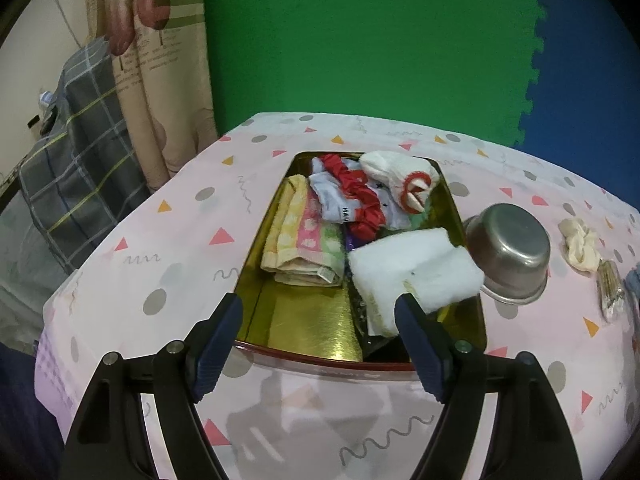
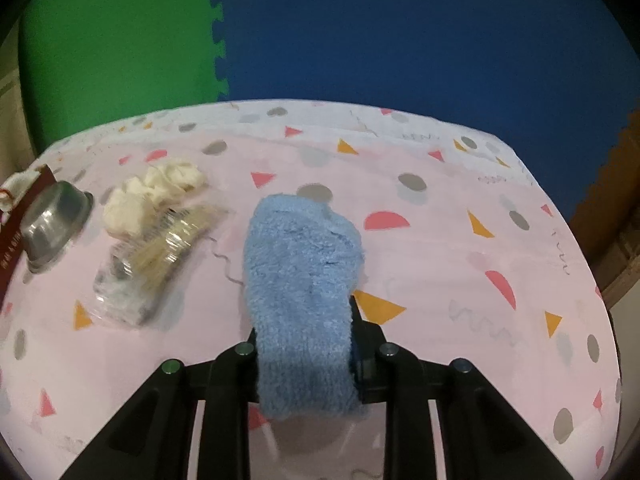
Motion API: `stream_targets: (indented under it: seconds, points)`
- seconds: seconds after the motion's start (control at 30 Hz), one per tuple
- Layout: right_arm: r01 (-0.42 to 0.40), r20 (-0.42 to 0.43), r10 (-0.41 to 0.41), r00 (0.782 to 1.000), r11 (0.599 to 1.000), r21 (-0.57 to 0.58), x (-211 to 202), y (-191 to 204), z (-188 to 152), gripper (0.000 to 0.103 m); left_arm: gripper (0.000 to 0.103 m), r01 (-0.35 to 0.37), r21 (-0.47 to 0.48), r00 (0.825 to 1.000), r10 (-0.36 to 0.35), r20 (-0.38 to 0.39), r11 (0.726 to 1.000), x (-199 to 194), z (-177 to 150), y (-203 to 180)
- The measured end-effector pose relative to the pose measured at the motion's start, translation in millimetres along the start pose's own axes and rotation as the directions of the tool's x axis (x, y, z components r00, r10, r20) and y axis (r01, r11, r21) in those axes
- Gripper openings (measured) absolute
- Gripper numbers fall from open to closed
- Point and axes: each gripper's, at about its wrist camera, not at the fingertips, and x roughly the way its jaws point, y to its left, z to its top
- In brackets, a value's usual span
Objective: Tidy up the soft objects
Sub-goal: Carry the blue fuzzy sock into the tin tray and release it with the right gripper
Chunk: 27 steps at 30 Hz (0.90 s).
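A gold-lined tin box (image 1: 308,320) sits on the table. It holds a folded pastel towel (image 1: 304,240), a red scrunchie (image 1: 360,196), a white sock with a red ring (image 1: 400,176) and a folded white towel (image 1: 416,272). My left gripper (image 1: 320,336) is open and empty over the box's near end. My right gripper (image 2: 304,320) is shut on a fluffy blue sock (image 2: 300,268), held just above the tablecloth. A cream scrunchie (image 2: 156,196) lies on the table; it also shows in the left wrist view (image 1: 580,244).
An upturned steel bowl (image 1: 508,248) leans against the box's right side; it also shows in the right wrist view (image 2: 52,220). A clear packet of sticks (image 2: 156,264) lies beside the cream scrunchie. The table has a pink patterned cloth (image 2: 440,260). Green and blue foam mats stand behind.
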Motion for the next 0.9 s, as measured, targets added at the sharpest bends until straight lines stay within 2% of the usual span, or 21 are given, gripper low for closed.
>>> stream_targets:
  seconds: [0.2,0.33,0.43,0.6,0.9]
  points:
    - [-0.039,0.063,0.039,0.997,0.999,-0.001,-33,23,17,0.025,0.077,-0.027,-0.054,1.000,0.027,0.006,0.998,0,2,13]
    - [-0.110,0.080,0.111,0.991,0.994,-0.016,-57,49,29,0.025,0.078,-0.040,-0.137,0.999,0.041,0.001,0.990,-1,3,32]
    - [-0.166,0.081,0.170,0.982,0.985,-0.045,-72,76,36,0.025,0.079,-0.071,-0.158,0.997,0.072,0.001,0.985,-1,2,42]
    - [-0.285,0.076,0.294,0.953,0.952,-0.108,-85,139,48,0.025,0.080,-0.159,-0.136,0.987,0.158,-0.022,0.978,3,-4,52]
    - [-0.428,0.025,0.450,0.892,0.862,-0.270,-89,264,67,0.025,0.080,-0.155,-0.160,0.988,0.151,-0.038,0.975,11,-2,61]
